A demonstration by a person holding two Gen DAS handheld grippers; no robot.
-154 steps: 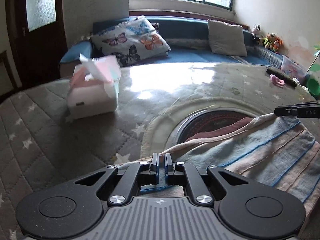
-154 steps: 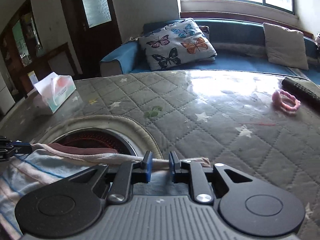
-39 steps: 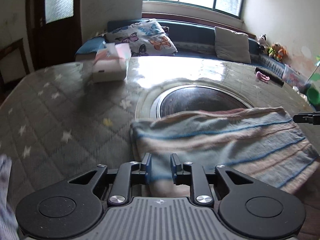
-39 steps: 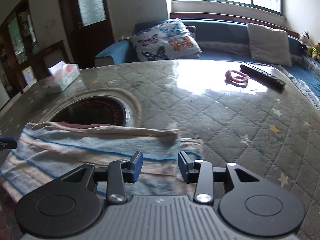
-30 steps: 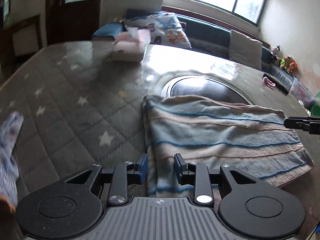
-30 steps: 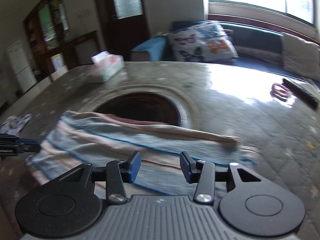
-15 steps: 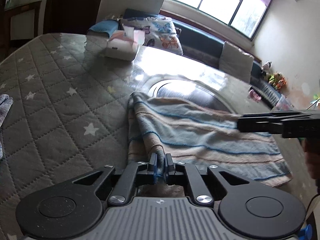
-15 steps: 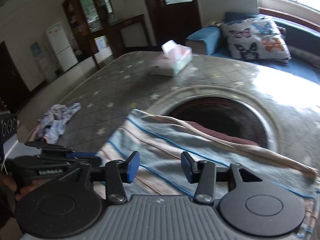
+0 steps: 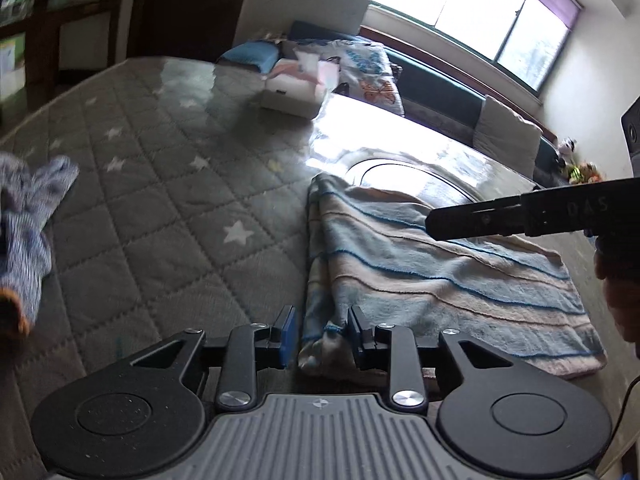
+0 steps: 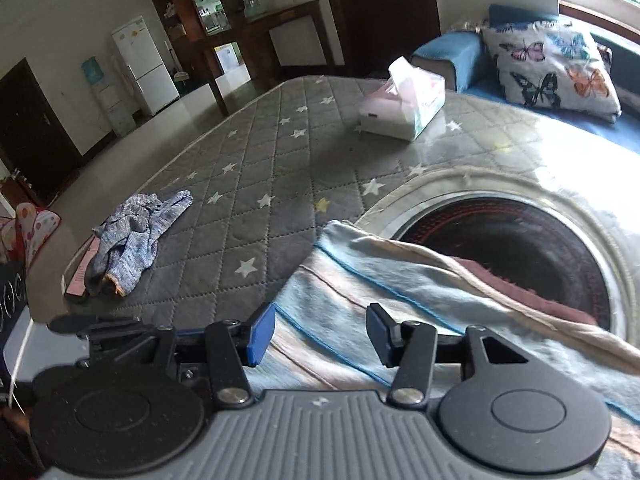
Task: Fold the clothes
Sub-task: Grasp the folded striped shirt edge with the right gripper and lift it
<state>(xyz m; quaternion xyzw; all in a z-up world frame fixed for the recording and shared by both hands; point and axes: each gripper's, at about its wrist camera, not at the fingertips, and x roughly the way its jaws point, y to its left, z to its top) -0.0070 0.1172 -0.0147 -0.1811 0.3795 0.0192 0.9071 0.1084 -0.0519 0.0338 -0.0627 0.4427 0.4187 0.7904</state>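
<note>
A blue and beige striped cloth (image 9: 440, 272) lies folded on the grey quilted table cover (image 9: 160, 208), its far edge over a round dark inset (image 10: 520, 240). My left gripper (image 9: 320, 332) sits at the cloth's near left corner. Its jaws are opening, and the corner stands loosely between them with the pads apart from it. My right gripper (image 10: 322, 332) hovers over the striped cloth (image 10: 380, 300) near its left end, jaws opening, with nothing gripped. In the left wrist view, one of the right gripper's fingers (image 9: 480, 220) reaches in from the right above the cloth.
A tissue box (image 10: 404, 108) stands at the far side of the table. A crumpled blue-grey knit item (image 10: 132, 240) lies near the table's left edge. Behind the table is a blue sofa with a butterfly cushion (image 10: 552, 68). A hand (image 9: 616, 300) holds the right gripper.
The left jaws, shut on the cloth's corner half a second ago, now stand apart. The right gripper has swung left over the cloth toward the left gripper, its jaws widening.
</note>
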